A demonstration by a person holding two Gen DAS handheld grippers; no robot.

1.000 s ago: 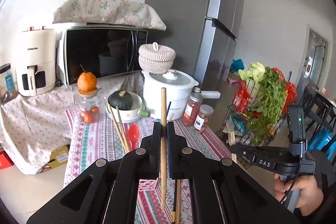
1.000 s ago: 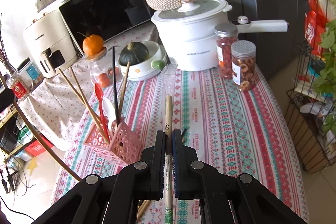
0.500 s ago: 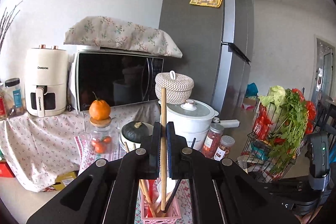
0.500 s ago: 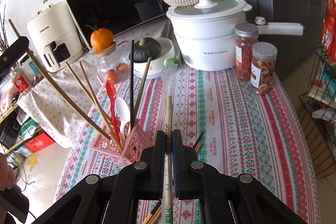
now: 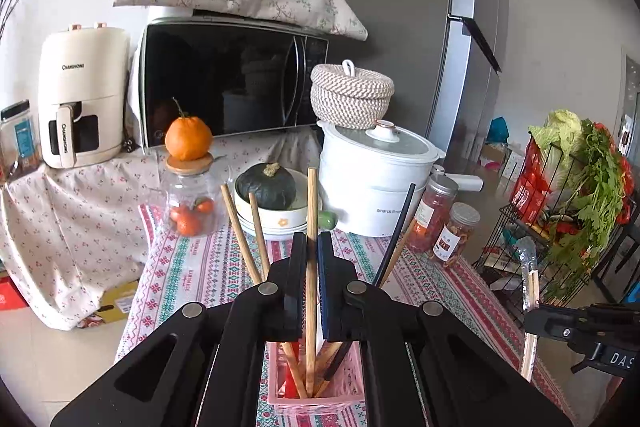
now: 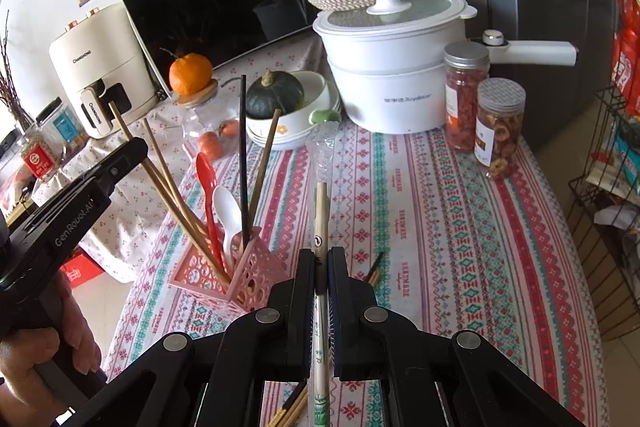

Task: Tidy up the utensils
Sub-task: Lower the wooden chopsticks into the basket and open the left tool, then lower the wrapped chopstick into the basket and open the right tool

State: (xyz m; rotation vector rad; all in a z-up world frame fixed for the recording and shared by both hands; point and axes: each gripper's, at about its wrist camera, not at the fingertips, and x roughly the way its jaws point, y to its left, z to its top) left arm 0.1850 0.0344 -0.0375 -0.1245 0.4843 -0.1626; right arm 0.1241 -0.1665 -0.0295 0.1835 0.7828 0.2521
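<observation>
Lowering a wooden chopstick (image 5: 311,267) into the pink holder (image 5: 316,401), the left claw (image 5: 312,291) is pinched narrow on its shaft, and the chopstick's lower tip appears already inside the holder's rim among the other sticks. To do this step well, I judge the stick should stay upright and go down until its tip reaches the bottom before the claw lets go; releasing high could make it tip against the leaning sticks or rock the light holder. A slow, straight descent into the free gap looks safest.

The right claw (image 6: 320,267) is likewise clamped narrow, on a wrapped pair of chopsticks (image 6: 320,227) in a clear sleeve, held over the striped surface (image 6: 460,227) just right of the holder, waiting its turn. A few loose chopsticks (image 6: 374,269) lie on the cloth right of the holder, near this claw, so sorting is not finished. In the holder stand a red spoon (image 6: 207,183), a white spoon (image 6: 226,205), a black chopstick (image 6: 243,147) and several wooden ones.

Readable writing: "CHANGHONG" on the cream air fryer (image 5: 82,95) behind the holder, "Royalstar" on the white pot (image 6: 400,67), "GenRobot.AI" on the left device's arm, "DAS" on the right device, and "HANDMADE" woven in the cloth.
</observation>
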